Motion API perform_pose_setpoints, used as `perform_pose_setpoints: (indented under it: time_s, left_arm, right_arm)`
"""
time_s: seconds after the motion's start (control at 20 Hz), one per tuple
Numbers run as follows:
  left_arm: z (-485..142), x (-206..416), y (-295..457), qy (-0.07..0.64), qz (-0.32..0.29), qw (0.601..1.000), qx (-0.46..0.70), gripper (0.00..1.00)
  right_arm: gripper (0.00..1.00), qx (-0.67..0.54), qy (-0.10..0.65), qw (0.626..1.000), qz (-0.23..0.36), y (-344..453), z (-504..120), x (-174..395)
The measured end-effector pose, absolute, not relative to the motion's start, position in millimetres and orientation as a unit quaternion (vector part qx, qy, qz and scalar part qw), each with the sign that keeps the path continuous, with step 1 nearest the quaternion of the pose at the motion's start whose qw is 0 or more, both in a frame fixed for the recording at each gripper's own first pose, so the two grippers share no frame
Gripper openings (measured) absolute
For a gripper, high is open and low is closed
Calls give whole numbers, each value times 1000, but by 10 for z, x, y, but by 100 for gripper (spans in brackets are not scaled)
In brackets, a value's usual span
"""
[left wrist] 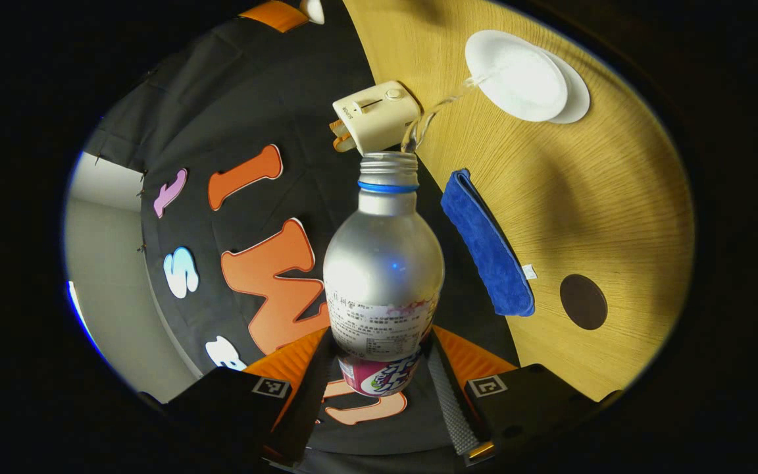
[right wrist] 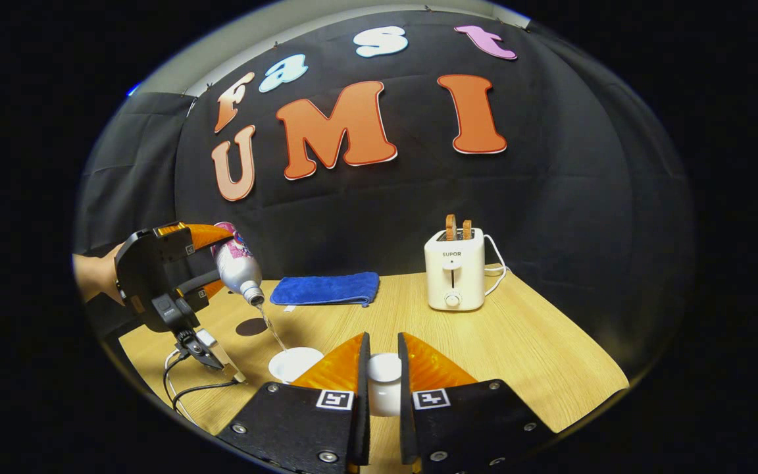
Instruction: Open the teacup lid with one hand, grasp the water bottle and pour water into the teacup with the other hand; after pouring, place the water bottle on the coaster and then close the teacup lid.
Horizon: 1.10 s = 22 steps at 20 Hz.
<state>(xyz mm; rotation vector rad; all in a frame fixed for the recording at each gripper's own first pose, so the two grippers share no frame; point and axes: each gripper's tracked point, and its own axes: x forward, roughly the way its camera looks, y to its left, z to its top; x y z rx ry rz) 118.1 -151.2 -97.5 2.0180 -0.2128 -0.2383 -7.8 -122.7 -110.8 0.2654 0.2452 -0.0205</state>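
Water streams from a tilted bottle (left wrist: pixel 382 263), clamped between the fingers of the left gripper (left wrist: pixel 382 388), into an open teacup (right wrist: pixel 295 363) on the wooden table (right wrist: pixel 524 342). The right gripper (right wrist: pixel 383 388) pinches the white lid (right wrist: pixel 384 385) beside the cup. A dark coaster (left wrist: pixel 583 301) lies bare near a blue cloth (left wrist: pixel 487 247).

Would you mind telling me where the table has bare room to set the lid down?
Bare wood lies right of the teacup, in front of the toaster. It is crowded on the left, between towel, coaster and the pouring bottle.
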Motion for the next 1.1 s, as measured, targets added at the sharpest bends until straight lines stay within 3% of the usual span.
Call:
perform_pose_setpoints:
  time_s: [1.1]
  left_arm:
    - [-1206,998,-1743,-135,-107,466,868,83]
  right_arm:
    - [18,129,134,983,-4,-1162,-1185,-100]
